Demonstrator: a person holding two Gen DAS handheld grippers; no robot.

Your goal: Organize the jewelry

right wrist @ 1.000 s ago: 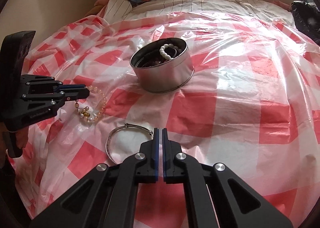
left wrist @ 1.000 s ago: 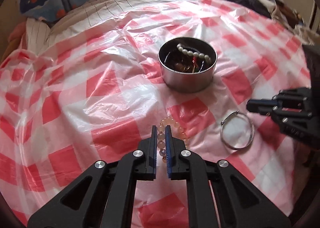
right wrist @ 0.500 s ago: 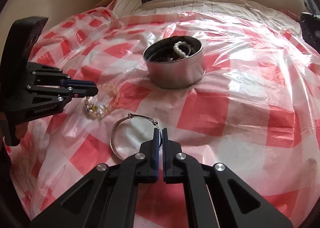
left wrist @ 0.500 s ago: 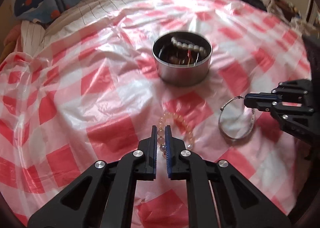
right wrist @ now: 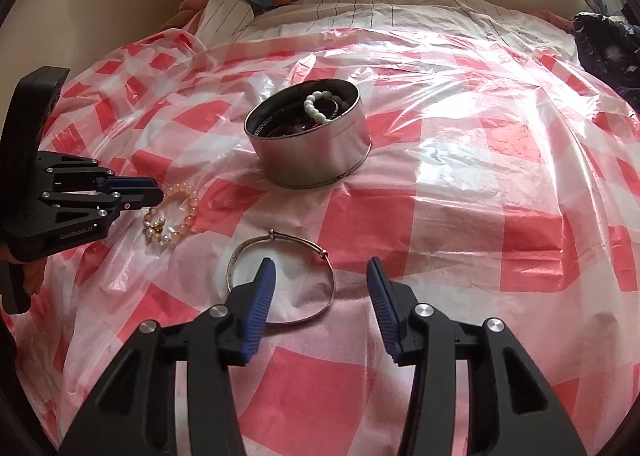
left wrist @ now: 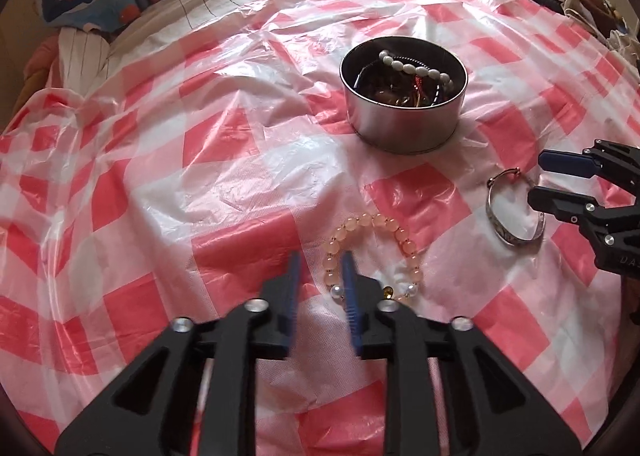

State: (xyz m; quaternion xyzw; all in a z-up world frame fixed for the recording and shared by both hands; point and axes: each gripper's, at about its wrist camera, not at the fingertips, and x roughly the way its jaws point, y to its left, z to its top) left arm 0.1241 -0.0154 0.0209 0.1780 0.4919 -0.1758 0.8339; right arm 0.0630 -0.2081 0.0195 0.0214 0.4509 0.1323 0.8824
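Over the checked plastic sheet, the left gripper is opening above the near-left part of the pink bead bracelet, gripping nothing. Further in sits the round tin holding jewelry. Rightward, the right gripper opens, released, straddling the silver bangle's right side.

left gripper side, at 9 o'clock: "GenRobot.AI"
right gripper side, at 3 o'clock: "DAS", the rest cut off
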